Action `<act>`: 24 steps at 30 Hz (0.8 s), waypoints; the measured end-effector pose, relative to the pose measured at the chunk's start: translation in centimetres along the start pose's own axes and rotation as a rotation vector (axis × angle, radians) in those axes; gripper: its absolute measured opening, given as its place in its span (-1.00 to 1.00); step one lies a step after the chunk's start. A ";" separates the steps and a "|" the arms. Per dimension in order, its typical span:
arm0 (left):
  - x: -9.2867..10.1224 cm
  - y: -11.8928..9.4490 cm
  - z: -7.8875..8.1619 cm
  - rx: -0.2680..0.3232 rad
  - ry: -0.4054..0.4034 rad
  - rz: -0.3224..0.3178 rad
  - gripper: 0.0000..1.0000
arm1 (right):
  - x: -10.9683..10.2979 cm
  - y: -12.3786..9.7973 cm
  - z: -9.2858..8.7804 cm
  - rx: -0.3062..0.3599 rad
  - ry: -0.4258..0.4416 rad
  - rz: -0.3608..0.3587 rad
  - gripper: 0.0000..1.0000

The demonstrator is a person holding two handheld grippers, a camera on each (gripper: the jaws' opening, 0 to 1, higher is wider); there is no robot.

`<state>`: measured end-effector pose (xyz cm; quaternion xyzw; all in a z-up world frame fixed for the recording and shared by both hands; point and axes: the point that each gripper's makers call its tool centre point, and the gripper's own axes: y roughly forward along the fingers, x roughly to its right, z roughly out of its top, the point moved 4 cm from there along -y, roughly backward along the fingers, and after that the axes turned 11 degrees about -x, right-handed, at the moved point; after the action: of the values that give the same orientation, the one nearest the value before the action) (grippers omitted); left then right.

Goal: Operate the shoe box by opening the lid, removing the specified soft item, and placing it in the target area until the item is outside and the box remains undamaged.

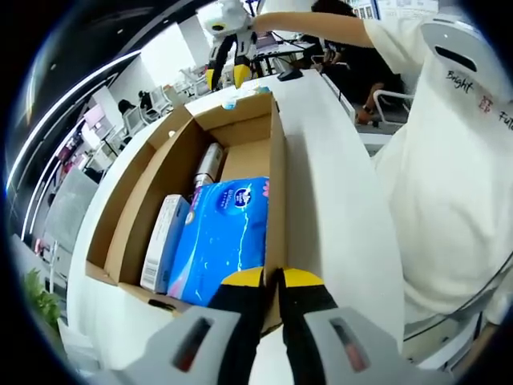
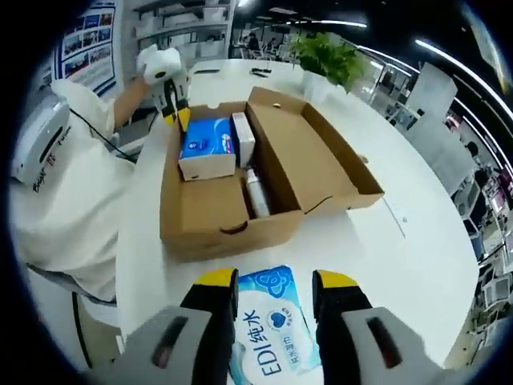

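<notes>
Shoe box (image 2: 240, 200) sits open on the white table (image 2: 385, 265), lid folded back, a blue tissue pack (image 1: 220, 237) inside; left gripper (image 1: 272, 278) pinches the box's wall, jaws together; right gripper (image 2: 276, 281) spreads wide around a wet-wipes pack (image 2: 272, 329) lying on the table just outside.

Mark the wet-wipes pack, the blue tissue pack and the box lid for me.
wet-wipes pack (image 2: 274, 325): right gripper view, printed top face.
blue tissue pack (image 1: 224, 237): left gripper view, middle of its top.
box lid (image 2: 309, 160): right gripper view, inner panel.
</notes>
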<state>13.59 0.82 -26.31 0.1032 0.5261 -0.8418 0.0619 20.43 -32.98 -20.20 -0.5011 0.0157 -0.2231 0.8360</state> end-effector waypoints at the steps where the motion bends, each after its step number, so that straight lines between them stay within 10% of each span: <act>1: 0.0 0.0 0.0 0.000 0.000 0.000 -0.88 | -0.2 -0.1 0.3 0.021 0.006 0.008 -0.26; 9: 0.0 0.0 0.0 0.004 -0.010 0.007 -0.87 | -0.3 -0.3 1.0 0.094 0.005 -0.091 -0.25; 18: 0.0 0.0 0.0 0.015 -0.003 0.000 -0.88 | 0.7 -3.4 4.0 0.411 0.204 -0.153 -0.14; 24: -0.1 -0.1 0.0 0.014 -0.009 -0.005 -0.89 | 2.1 -4.2 3.6 0.460 0.232 -0.231 0.01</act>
<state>13.68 0.85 -26.23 0.0984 0.5201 -0.8462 0.0613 21.69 -32.49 -14.45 -0.2679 0.0032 -0.3703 0.8894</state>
